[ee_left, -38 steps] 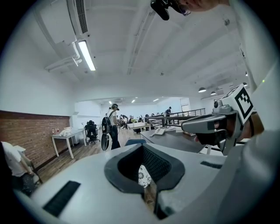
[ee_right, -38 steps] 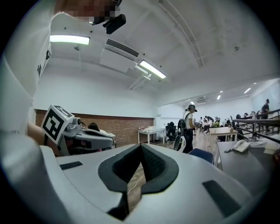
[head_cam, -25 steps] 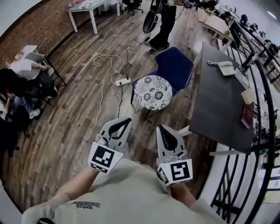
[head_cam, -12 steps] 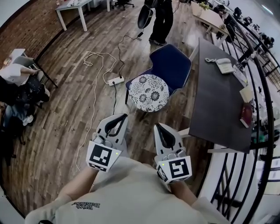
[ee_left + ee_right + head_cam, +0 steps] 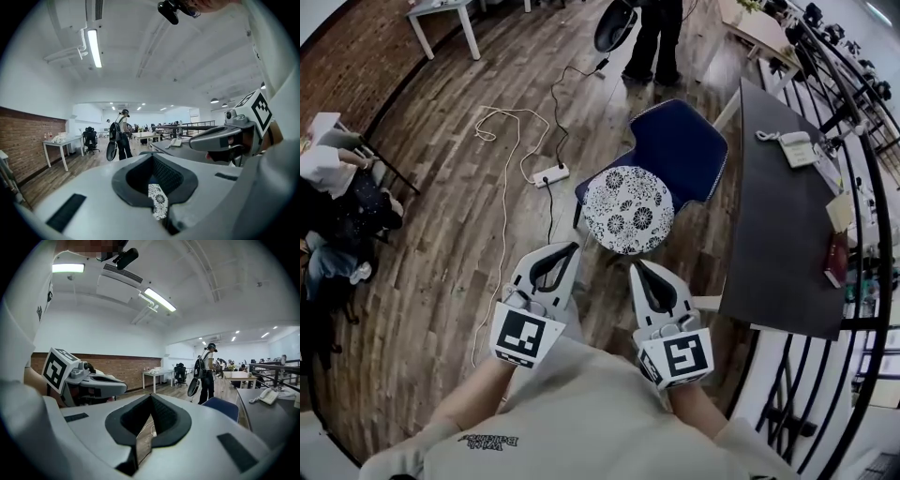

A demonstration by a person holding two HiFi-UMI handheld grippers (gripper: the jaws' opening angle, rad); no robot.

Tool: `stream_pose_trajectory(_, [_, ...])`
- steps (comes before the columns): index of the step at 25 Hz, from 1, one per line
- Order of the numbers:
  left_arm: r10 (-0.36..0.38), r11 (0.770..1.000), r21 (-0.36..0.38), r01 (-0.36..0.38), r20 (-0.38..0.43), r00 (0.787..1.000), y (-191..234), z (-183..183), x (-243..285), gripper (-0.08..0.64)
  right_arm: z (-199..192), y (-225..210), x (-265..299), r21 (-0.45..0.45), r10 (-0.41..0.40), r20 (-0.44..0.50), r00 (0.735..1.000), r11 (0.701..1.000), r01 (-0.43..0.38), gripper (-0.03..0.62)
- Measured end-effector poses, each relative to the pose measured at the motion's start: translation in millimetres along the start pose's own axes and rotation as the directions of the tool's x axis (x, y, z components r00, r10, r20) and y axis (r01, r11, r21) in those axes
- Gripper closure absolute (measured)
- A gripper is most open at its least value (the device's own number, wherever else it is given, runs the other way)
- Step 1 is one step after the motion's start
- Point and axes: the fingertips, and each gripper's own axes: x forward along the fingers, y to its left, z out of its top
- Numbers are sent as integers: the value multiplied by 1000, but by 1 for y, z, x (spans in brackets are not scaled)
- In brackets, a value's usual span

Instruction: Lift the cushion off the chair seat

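A round white cushion (image 5: pixel 629 209) with a black flower print lies on the seat of a blue chair (image 5: pixel 680 150), in the middle of the head view. My left gripper (image 5: pixel 569 247) and right gripper (image 5: pixel 638 267) are held side by side just short of the cushion's near edge, apart from it. Both point at it, shut and empty. In the left gripper view, a strip of the cushion (image 5: pixel 158 201) shows through the slit of the left gripper (image 5: pixel 152 157). From the right gripper (image 5: pixel 151 397), the chair (image 5: pixel 220 406) shows ahead to the right.
A dark desk (image 5: pixel 778 216) stands right of the chair with a phone (image 5: pixel 794 148) and a book (image 5: pixel 836 258); a black railing runs beyond it. A power strip (image 5: pixel 551 174) and cables lie on the wood floor at left. A person (image 5: pixel 661 37) stands behind the chair.
Both grippers have come forward together toward the chair, and the cushion now lies closer to their tips. Both have stayed shut.
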Motion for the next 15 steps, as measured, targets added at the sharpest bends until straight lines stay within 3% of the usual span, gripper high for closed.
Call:
stream_pose_trajectory(5, [2, 999, -34, -3, -42, 999, 48, -13, 32, 555, 2, -19, 55, 2, -25, -43, 999, 1000, 25, 591])
stream_pose_trajectory(15, [-39, 998, -45, 36, -56, 998, 147, -8, 91, 555, 36, -58, 163, -1, -105, -40, 994, 994, 105, 589])
